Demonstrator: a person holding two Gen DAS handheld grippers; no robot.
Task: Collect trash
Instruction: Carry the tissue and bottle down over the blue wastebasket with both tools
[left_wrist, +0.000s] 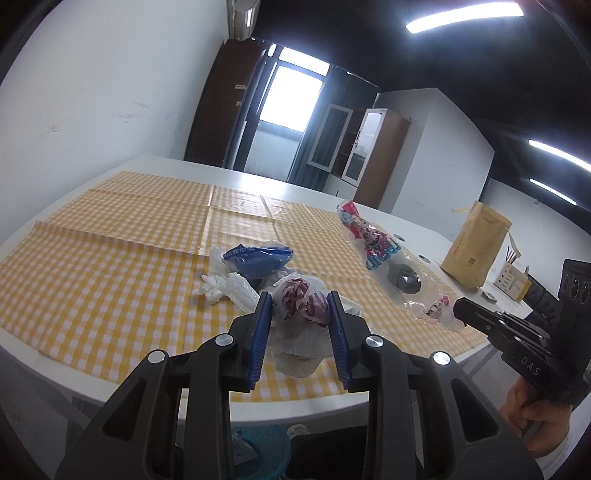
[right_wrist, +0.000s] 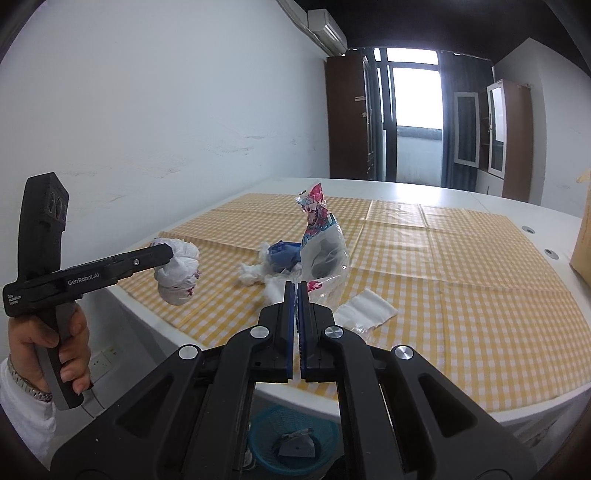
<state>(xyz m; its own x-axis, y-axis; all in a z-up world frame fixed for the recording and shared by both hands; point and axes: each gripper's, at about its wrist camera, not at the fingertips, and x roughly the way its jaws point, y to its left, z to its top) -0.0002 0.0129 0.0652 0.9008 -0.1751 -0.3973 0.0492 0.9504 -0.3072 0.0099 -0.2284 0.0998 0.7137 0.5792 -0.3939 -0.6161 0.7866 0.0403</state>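
My left gripper (left_wrist: 300, 306) is shut on a crumpled white plastic bag with red print (left_wrist: 304, 306) and holds it above the table's near edge; it also shows in the right wrist view (right_wrist: 177, 273). My right gripper (right_wrist: 296, 291) is shut on the lower edge of a clear printed snack wrapper (right_wrist: 321, 251), lifting it upright; the wrapper (left_wrist: 376, 240) also shows in the left wrist view. A blue wrapper (left_wrist: 258, 260) and white crumpled tissues (left_wrist: 229, 290) lie on the yellow checked tablecloth (left_wrist: 110, 258). A teal trash basket (right_wrist: 293, 441) stands on the floor below.
A white folded napkin (right_wrist: 365, 310) lies on the cloth by the right gripper. A tan paper bag (left_wrist: 476, 247) stands at the table's far right. The white table's (left_wrist: 295, 406) rim curves close to me. Cabinets and a window stand behind.
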